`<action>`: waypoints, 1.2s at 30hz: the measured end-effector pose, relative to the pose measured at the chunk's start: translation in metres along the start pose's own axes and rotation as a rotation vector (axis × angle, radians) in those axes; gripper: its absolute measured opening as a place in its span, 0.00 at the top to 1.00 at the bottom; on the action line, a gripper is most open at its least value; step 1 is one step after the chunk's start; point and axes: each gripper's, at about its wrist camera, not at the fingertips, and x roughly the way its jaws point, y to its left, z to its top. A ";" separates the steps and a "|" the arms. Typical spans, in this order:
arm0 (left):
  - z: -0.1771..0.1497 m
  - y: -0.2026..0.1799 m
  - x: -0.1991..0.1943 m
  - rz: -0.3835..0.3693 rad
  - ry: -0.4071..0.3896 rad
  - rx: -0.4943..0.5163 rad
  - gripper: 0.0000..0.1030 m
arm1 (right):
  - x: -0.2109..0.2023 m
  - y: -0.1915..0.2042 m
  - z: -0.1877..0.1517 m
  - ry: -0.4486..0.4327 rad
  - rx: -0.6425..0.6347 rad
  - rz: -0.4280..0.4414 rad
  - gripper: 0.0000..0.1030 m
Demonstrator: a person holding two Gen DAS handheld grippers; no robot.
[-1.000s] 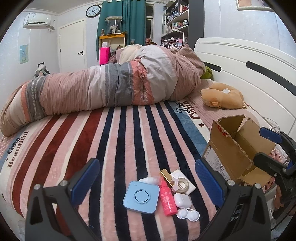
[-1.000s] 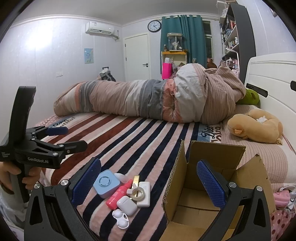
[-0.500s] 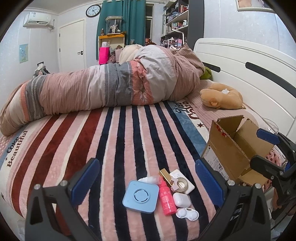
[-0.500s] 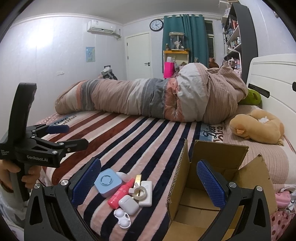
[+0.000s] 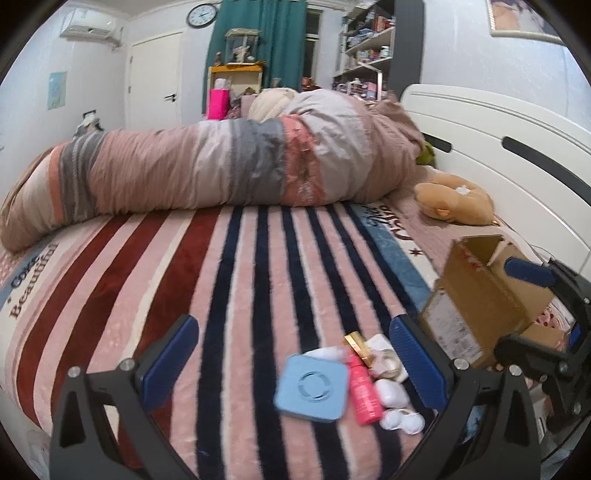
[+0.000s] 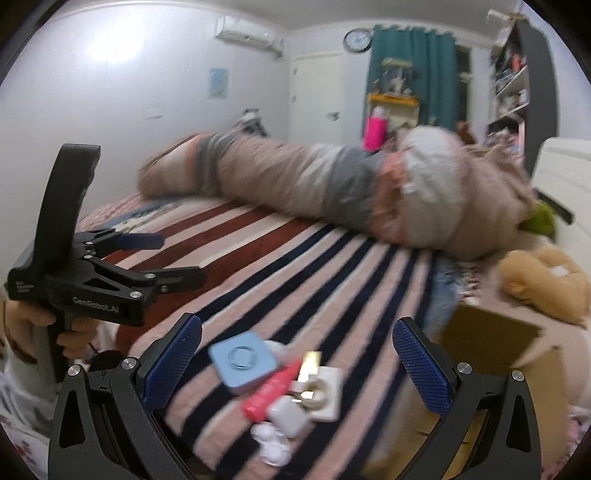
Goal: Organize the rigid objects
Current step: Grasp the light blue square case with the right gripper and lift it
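Now the right gripper [image 6: 297,363] has swung from the cardboard box [image 6: 491,345] over the clutter.

We're in a home bedroom. A striped bed [image 5: 258,266] fills the middle, rumpled duvet [image 5: 229,166] at twelve o'clock, wall clock [image 5: 201,15] above.

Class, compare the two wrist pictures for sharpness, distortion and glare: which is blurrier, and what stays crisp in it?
Right wrist view: motion blur smears the rolled pink-and-grey duvet and brown cardboard box, yet the right hand-held gripper stays crisp; a bright glare patch whitens the wall. Left wrist view: sharper, only the square light-blue case slightly soft. Both show fisheye bending and dark corners.
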 end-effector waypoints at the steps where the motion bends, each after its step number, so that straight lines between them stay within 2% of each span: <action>1: -0.004 0.012 0.003 0.005 0.007 -0.019 0.00 | 0.009 0.003 0.001 0.017 0.004 0.021 0.02; 3: -0.010 0.030 0.007 0.018 0.015 -0.039 0.00 | 0.038 0.012 -0.001 0.082 0.020 0.082 0.14; 8: -0.031 0.074 0.023 0.053 0.058 -0.085 0.00 | 0.098 0.024 -0.024 0.235 0.104 0.181 0.17; 11: -0.042 0.092 0.033 0.046 0.078 -0.100 0.00 | 0.127 0.031 -0.041 0.318 0.163 0.220 0.24; 14: -0.049 0.104 0.043 0.041 0.098 -0.094 0.01 | 0.151 0.031 -0.052 0.400 0.224 0.205 0.25; 17: -0.051 0.109 0.049 0.019 0.107 -0.094 0.01 | 0.170 0.031 -0.060 0.464 0.265 0.118 0.25; 21: -0.053 0.114 0.051 0.013 0.102 -0.080 0.01 | 0.186 0.031 -0.062 0.480 0.334 0.143 0.23; 23: -0.051 0.113 0.050 0.052 0.073 -0.054 0.01 | 0.195 0.030 -0.058 0.470 0.341 0.145 0.23; 26: -0.051 0.121 0.049 0.169 0.026 -0.012 0.01 | 0.212 0.030 -0.049 0.446 0.358 0.125 0.23; 28: -0.051 0.129 0.050 0.184 0.008 -0.007 0.01 | 0.219 0.033 -0.046 0.441 0.359 0.126 0.22; 30: -0.051 0.138 0.053 0.166 0.021 -0.026 0.01 | 0.225 0.039 -0.044 0.440 0.354 0.113 0.14; 33: -0.050 0.151 0.061 0.072 0.070 -0.072 0.01 | 0.228 0.044 -0.048 0.455 0.335 0.062 0.14; 36: -0.049 0.157 0.066 -0.010 0.097 -0.100 0.01 | 0.229 0.040 -0.055 0.465 0.370 0.028 0.14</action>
